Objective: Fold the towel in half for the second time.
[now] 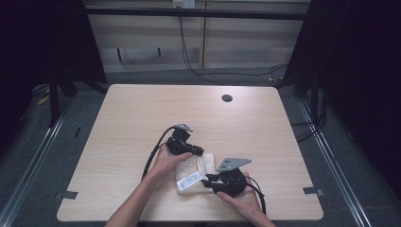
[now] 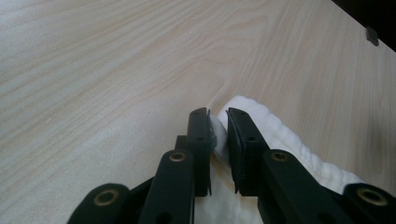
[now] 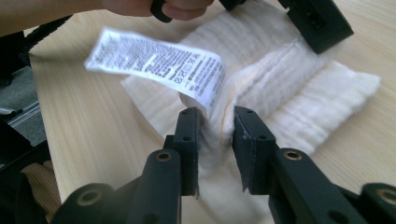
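Both grippers pinch a folded white cloth near the front of the desk.

The left gripper (image 2: 217, 133) has its jaws narrowed on a far corner of the cloth (image 1: 196, 172); the right gripper (image 3: 215, 140) clamps the near edge beside the care label (image 3: 154, 63). Holding two separate points likely keeps the fabric taut enough to fold or lift off the desk (image 1: 142, 109) without bunching.

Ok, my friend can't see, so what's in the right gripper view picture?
The right gripper's two black jaws pinch a fold of a soft white ribbed cloth lying on a pale wooden table. A white printed care label sticks out from the cloth, just above the jaws.
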Available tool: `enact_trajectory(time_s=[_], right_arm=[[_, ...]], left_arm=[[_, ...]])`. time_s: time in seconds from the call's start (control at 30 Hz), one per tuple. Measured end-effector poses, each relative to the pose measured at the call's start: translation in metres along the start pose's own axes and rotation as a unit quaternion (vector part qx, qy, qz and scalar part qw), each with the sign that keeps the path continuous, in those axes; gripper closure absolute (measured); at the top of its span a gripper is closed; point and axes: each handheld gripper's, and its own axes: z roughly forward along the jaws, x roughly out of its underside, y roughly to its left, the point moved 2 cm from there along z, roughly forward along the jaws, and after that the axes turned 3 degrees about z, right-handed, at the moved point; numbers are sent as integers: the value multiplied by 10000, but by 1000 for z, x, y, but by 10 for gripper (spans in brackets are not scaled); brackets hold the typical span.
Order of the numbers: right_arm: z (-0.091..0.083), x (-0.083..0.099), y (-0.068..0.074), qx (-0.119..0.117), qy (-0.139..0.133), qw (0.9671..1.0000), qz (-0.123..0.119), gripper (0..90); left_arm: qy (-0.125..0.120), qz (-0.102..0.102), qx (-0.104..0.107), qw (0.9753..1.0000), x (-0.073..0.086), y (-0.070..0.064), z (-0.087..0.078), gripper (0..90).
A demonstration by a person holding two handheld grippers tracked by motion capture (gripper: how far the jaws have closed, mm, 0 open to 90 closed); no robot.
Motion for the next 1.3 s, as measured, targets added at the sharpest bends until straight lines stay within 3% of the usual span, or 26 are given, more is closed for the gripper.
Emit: enact_trajectory(time_s=[0.23,0.4,0.53,0.73,0.8,0.9,1.03,1.17,1.23,1.3], right_arm=[[-3,6,-7,149,0,9999,48,596],[-1,8,-10,268,-100,9994,191,515],[-2,8,-13,354,-124,9990,238,484],[-14,8,-26,628,-240,9967,454,470],[-18,9,-31,841,-214,9954,394,474],[-24,10,-40,771,-306,9944,648,473],[-37,5,-44,956,-471,9923,625,474],[-48,-2,-50,770,-564,9933,654,489],[-53,-5,-53,559,-567,9945,683,521],[-57,-8,-54,359,-521,9960,633,537]], left_arm=[[-27,-12,-99,9999,-2,-1,6,725],[-225,-107,195,9995,-4,-1,9,669],[-221,-17,169,9996,-5,-2,9,624],[-413,46,90,9991,-9,-7,-2,547],[-518,25,14,9987,-10,-8,-6,513],[-614,121,-35,9980,-9,-11,-14,498],[-581,230,-110,9980,-6,-13,-28,501],[-634,288,-181,9974,-4,-15,-45,544],[-630,310,-233,9973,-2,-16,-52,550],[-787,183,-245,9964,1,-17,-62,552]])
